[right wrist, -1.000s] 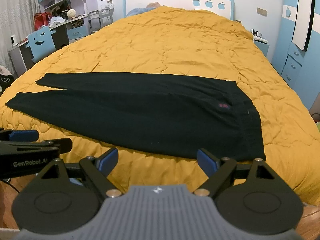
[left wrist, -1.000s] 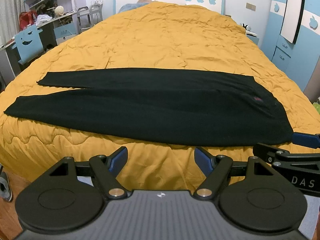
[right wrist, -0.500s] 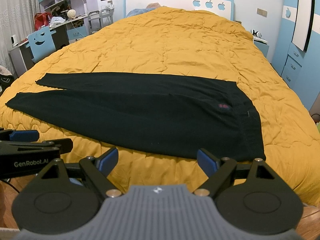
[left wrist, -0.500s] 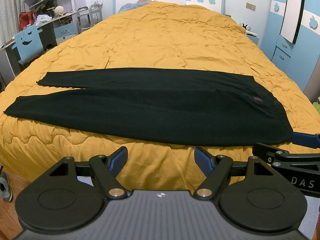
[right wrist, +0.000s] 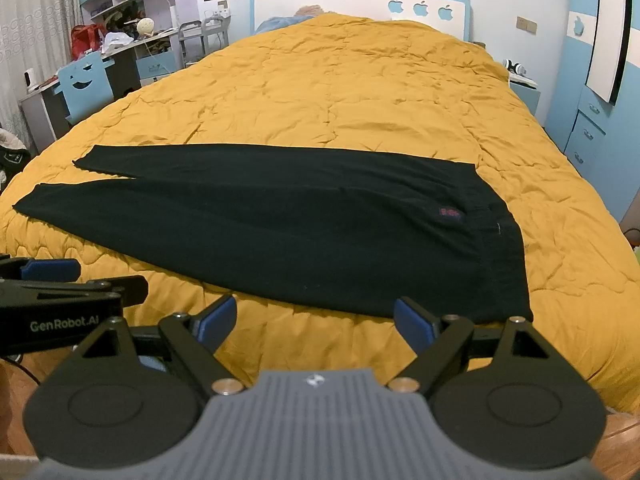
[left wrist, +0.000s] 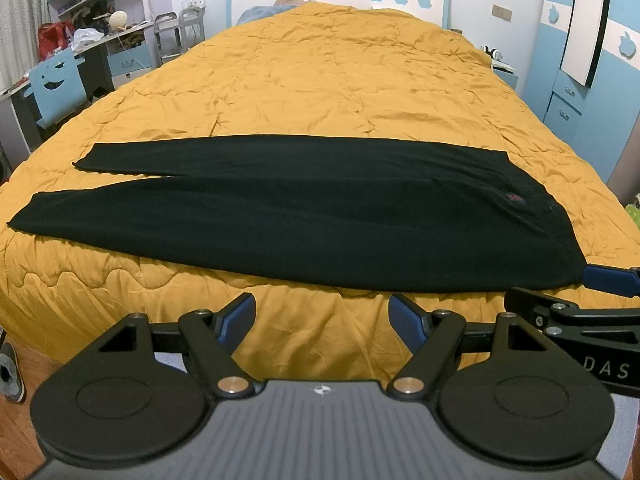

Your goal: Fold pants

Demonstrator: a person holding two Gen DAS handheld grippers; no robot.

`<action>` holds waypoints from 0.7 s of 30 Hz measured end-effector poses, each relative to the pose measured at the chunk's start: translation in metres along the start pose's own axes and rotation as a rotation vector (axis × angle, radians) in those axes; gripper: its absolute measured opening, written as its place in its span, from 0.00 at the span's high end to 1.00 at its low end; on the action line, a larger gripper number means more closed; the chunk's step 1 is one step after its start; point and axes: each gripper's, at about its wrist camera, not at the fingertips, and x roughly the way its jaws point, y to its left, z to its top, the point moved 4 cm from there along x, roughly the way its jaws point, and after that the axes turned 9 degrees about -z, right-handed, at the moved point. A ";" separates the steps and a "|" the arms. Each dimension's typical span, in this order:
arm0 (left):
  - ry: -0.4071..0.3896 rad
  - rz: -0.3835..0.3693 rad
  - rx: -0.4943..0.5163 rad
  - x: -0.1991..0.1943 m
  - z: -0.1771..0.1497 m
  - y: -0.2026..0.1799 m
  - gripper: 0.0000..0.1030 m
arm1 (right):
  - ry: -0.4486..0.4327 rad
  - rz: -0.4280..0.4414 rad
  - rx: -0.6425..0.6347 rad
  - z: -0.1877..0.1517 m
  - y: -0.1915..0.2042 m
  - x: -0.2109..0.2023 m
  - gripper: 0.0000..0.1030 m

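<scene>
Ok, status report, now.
Left gripper open, right gripper open, both short of the bed edge. Pants flat on the quilt, unfolded, waistband right. Nothing in the way.

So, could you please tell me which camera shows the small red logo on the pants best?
The right wrist view: the red logo sits nearer and squarer there. In the left wrist view it appears smaller, skewed toward the edge.

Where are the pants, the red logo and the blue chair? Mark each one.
pants point(left wrist: 320, 216), left wrist view, middle of the near leg.
red logo point(right wrist: 449, 213), right wrist view, centre of the patch near the waistband.
blue chair point(right wrist: 85, 84), right wrist view, smiley-face backrest.
</scene>
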 end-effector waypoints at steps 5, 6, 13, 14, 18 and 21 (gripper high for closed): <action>-0.003 0.001 -0.001 0.001 0.000 -0.001 0.14 | 0.000 0.000 -0.002 0.000 0.001 -0.001 0.20; -0.003 0.001 -0.001 0.001 0.000 -0.001 0.14 | -0.001 0.000 -0.002 0.000 0.000 -0.001 0.20; -0.003 0.001 0.001 0.001 0.000 -0.001 0.14 | -0.001 0.000 -0.002 0.000 0.001 -0.001 0.20; -0.003 0.001 0.002 0.001 0.000 -0.001 0.14 | -0.001 0.000 -0.002 0.001 0.001 -0.001 0.20; -0.003 0.001 0.004 0.000 0.001 -0.003 0.14 | -0.001 0.002 -0.003 0.001 0.001 -0.001 0.20; -0.003 0.001 0.004 0.000 0.001 -0.003 0.14 | -0.002 0.003 -0.006 0.000 0.000 -0.002 0.20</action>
